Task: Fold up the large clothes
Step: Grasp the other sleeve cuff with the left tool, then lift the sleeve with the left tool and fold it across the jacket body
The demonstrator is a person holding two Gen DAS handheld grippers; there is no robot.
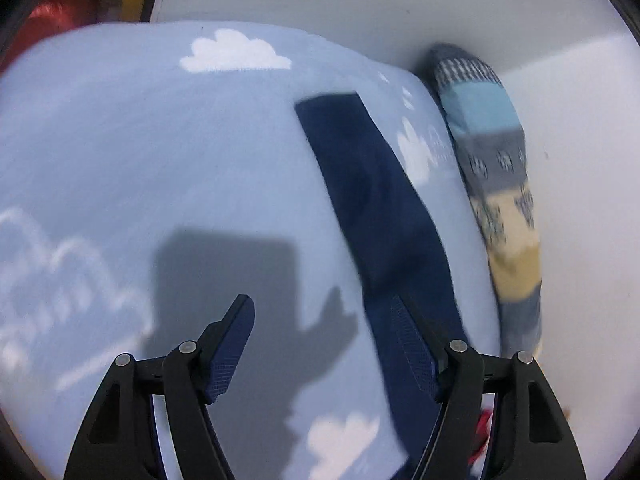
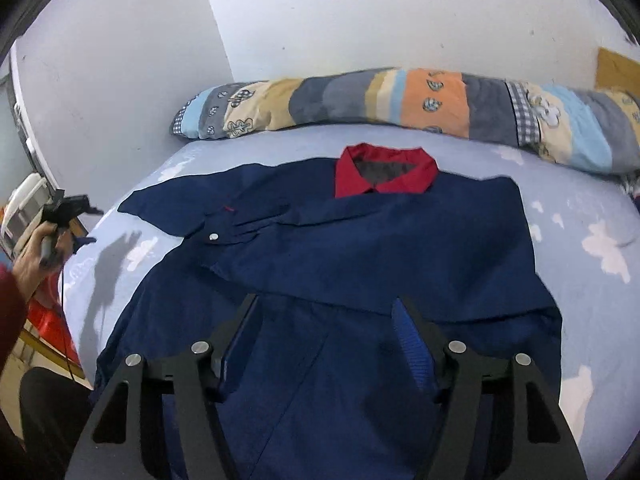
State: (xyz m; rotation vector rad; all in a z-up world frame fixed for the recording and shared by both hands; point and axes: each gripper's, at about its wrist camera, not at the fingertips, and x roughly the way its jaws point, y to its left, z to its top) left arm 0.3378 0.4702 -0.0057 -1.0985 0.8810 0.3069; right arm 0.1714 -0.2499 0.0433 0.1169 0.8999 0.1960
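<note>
Seemingly free, the left gripper (image 1: 322, 344) hangs half-wide over the sheet (image 1: 120, 152) beside the jacket's sleeve (image 1: 372, 184), gripping nothing. Beyond the right gripper (image 2: 326, 332), also parted and empty, the jacket (image 2: 360, 240) lies below its red collar (image 2: 384, 168); a careless pinch could catch sheet too.

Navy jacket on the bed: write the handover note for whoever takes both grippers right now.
Left gripper: open, holding nothing, above the cloud-print sheet beside a navy sleeve.
Right gripper: open, holding nothing, over the lower part of the navy jacket.
Jacket lies front-up on the bed, red collar toward the patchwork bolster at the wall.
Done: one sleeve already lies folded across the chest.
Left: fold in the other side, then bring the hem up toward the collar, probably with both grippers.
</note>
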